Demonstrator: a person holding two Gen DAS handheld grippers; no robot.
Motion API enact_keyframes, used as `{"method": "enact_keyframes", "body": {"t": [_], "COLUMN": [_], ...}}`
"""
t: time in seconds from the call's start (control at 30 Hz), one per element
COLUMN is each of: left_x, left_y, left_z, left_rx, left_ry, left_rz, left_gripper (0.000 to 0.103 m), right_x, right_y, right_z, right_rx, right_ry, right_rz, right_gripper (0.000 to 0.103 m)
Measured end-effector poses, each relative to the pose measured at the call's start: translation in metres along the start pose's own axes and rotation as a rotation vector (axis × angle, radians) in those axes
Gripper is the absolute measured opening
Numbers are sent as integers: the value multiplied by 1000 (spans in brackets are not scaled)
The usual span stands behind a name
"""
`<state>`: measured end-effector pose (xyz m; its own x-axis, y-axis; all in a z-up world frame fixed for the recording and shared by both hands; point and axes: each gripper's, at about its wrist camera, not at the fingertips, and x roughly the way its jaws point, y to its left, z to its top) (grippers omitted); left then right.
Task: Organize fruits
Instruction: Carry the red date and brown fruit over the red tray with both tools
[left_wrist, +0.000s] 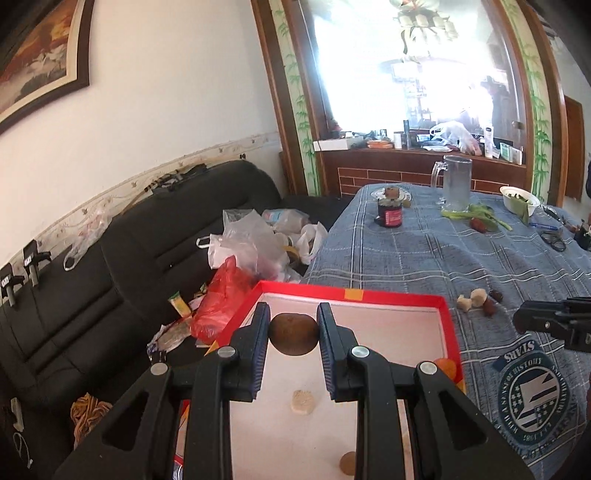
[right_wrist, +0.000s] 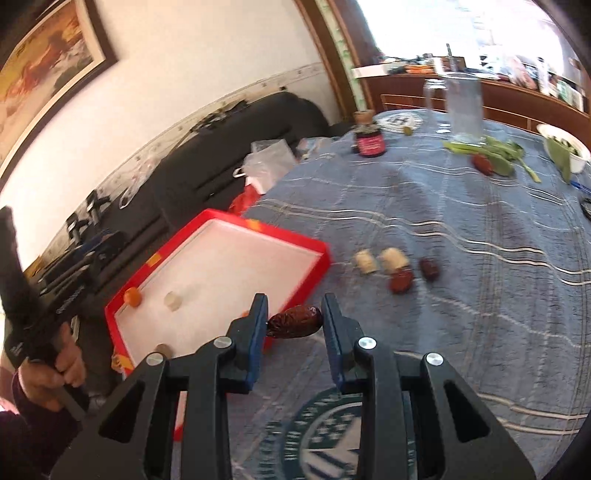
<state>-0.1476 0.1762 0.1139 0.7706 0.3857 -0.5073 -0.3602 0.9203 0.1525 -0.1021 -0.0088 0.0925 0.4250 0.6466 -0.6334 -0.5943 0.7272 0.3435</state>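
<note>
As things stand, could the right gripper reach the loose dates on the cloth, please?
Probably not yet: the right gripper is shut on a date, so its jaws are taken. The way itself looks free, as the loose dates lie on bare cloth just ahead, beside the red box.

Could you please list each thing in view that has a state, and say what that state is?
Left gripper: jaws shut on a round brown fruit, above the tray.
Right gripper: jaws shut on a red date.
Red tray: open, holding a few small pieces.
Glass mug: upright, looks empty.
Dark jar: upright, something on top.
White bowl: upright, with greens inside.
</note>
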Motion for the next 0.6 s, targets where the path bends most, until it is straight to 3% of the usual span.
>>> {"method": "enact_keyframes", "body": {"t": [0.27,0.6], "left_x": [18,35], "left_y": [26,42], "left_z": [-23,-46], "left_rx": [-25,-38], "left_ry": [72,155], "left_rz": [32,40], "left_gripper": [25,25], "right_x": [26,91], "right_y": [50,87], "right_z": [1,7], "right_rx": [-48,-79], "right_ry": [25,132], "right_rz": [50,10], "right_gripper": [32,32]}}
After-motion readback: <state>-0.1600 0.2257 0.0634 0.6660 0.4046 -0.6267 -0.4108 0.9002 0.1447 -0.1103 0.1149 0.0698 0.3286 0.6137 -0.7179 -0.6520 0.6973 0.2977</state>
